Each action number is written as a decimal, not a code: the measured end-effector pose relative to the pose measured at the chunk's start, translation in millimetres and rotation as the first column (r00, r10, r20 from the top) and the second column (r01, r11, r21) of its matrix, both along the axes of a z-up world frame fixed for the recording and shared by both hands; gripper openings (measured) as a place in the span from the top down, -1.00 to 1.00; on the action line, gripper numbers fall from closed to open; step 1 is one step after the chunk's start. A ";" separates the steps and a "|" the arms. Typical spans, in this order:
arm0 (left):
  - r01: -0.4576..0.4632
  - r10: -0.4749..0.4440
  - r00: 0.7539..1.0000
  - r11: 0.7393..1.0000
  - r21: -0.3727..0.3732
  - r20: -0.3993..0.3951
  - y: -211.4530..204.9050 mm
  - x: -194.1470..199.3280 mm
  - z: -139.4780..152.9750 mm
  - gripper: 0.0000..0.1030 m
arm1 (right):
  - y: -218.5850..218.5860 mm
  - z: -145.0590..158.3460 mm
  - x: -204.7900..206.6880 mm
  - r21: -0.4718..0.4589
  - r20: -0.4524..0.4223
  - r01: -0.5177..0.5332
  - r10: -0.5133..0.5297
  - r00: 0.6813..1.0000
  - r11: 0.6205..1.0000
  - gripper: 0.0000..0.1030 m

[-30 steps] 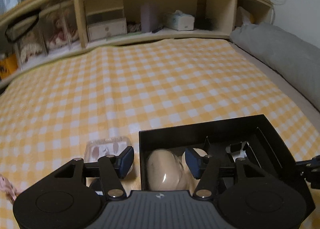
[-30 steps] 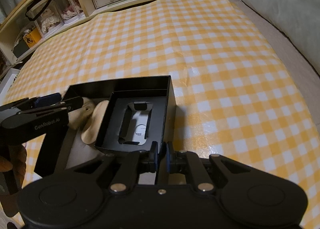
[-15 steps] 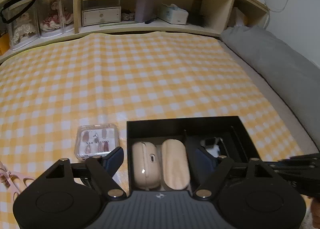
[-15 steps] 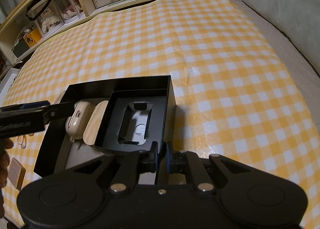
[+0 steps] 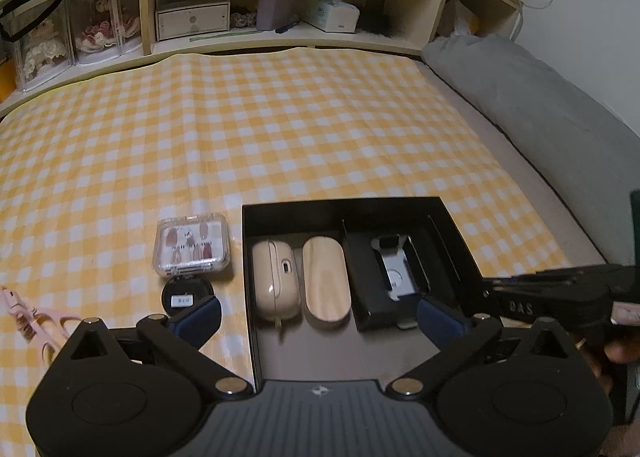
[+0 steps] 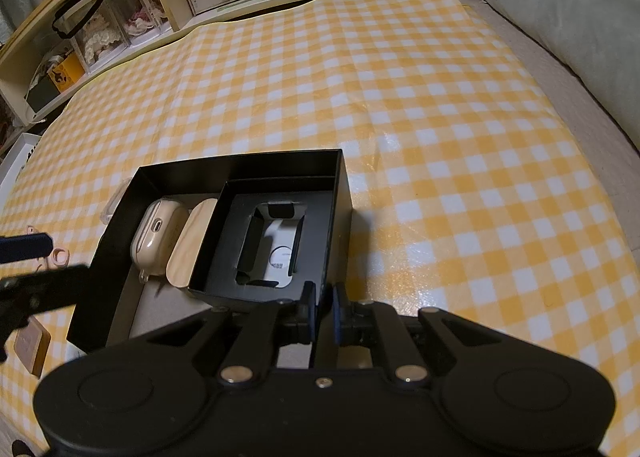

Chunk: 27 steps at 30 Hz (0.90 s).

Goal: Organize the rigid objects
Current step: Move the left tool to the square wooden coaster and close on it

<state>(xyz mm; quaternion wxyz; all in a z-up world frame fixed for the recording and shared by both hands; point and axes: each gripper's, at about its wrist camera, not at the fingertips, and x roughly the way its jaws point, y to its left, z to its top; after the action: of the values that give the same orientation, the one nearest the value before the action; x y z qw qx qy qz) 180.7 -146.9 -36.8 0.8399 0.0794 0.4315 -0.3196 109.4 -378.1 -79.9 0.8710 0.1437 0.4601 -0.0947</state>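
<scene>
Black open cardboard box (image 5: 456, 233) sits on my yellow-and-white checked cloth (image 5: 280, 129). Inside, side by side at its left: glossy beige earbud case (image 5: 276, 283) and matte tan oval case (image 5: 326, 283), touching. At right, a smaller black insert tray (image 6: 256, 241) with a white piece in it. My right gripper (image 6: 323, 307) is pinched on the box's near right wall. My left gripper (image 5: 318, 315) is spread wide, holding nothing, above the box's near end. Just left of the box: clear square nail-tip case (image 5: 192, 245), round black compact (image 5: 185, 295), pink clip (image 5: 32, 317).
</scene>
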 end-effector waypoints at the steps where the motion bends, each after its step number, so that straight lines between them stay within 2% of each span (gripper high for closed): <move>1: -0.002 0.002 1.000 1.000 0.001 -0.001 0.2 -2.7 0.7 -1.00 | 0.3 0.0 -0.3 0.000 -0.001 -0.001 0.001 1.000 1.000 0.83; 16: 0.019 -0.019 1.000 1.000 0.017 -0.010 23.4 -25.6 12.3 -1.00 | -1.4 -0.4 -0.4 -0.006 0.000 -0.007 0.007 1.000 1.000 0.82; 20: 0.024 -0.023 1.000 0.998 0.055 -0.016 38.9 -20.8 9.8 -1.00 | -1.1 0.6 -0.7 -0.008 -0.002 -0.010 0.010 1.000 1.000 0.82; 27: 0.028 -0.025 0.999 0.985 0.171 -0.023 74.5 6.1 -0.9 -1.00 | -0.5 1.0 -0.7 -0.020 -0.007 -0.019 0.018 1.000 1.000 0.82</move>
<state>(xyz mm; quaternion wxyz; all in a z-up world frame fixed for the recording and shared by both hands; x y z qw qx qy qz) 186.8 -72.5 -37.7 0.8210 0.1538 0.4650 -0.2933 108.7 -378.6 -78.9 0.8716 0.1305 0.4635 -0.0917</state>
